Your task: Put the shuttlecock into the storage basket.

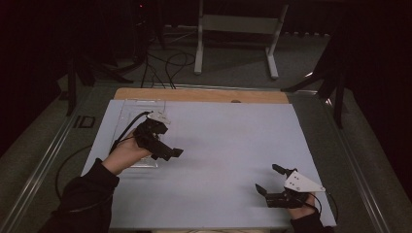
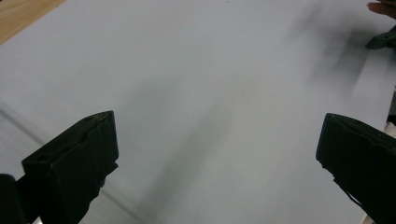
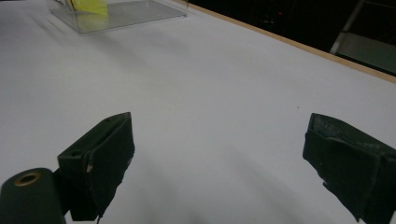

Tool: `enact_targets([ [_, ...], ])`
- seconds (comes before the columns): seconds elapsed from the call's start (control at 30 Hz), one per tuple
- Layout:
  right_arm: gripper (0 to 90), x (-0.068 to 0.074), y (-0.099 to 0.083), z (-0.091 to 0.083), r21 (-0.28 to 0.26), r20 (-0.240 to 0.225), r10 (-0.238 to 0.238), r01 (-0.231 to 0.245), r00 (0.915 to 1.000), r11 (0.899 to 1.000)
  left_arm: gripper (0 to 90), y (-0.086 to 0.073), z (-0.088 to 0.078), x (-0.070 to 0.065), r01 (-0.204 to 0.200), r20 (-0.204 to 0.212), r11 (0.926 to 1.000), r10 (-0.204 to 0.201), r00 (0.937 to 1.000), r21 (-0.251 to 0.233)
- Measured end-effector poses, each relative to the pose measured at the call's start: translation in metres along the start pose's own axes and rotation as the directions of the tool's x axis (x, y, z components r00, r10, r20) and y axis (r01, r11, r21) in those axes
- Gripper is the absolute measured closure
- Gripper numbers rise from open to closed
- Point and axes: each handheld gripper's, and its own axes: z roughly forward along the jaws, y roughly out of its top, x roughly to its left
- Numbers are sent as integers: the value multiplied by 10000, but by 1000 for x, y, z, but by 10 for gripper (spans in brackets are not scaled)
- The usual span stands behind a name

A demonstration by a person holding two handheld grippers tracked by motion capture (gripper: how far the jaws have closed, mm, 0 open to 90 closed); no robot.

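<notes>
High view overlooks table (image 1: pixel 218 145); gripper views perhaps closer.

White-covered table (image 1: pixel 218 145); clear tray (image 1: pixel 127 112)

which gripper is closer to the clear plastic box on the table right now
Left. The left gripper hangs right over the near end of the clear plastic box at the table's left side. The right gripper is far off near the table's front right corner, with bare white surface between.

No text or labels can be read anywhere
</notes>
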Motion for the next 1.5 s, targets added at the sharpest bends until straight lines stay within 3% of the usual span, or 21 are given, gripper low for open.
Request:
enact_targets([
  [0.27, 89, 0, 0, 0, -2, -4, -37, 37, 10000, 10000, 0, 2, 11, -13, -417, 173, 9990, 420, 9990, -171],
  [0.47, 89, 0, 0, -1, -2, -20, -52, 52, 10000, 10000, 0, 2, 24, -25, -734, 664, 9969, 752, 9950, -286],
  [0.67, 89, 0, 1, -1, -39, -42, -60, 60, 10000, 10000, 0, -3, 38, -36, -1138, 797, 9932, 1154, 9901, -242],
  [1.0, 89, 1, 1, -1, -59, -43, -73, 73, 10000, 10000, 0, -19, 51, -48, -1316, 1260, 9901, 1367, 9826, -480],
  [1.23, 89, 1, 1, -1, -42, -70, -59, 58, 10000, 10000, 0, -37, 57, -49, -1104, 1560, 9914, 1201, 9804, -697],
  [1.5, 89, 1, 1, -1, -40, -66, -64, 64, 10000, 10000, 0, -62, 59, -45, -956, 1363, 9927, 1050, 9851, -740],
])
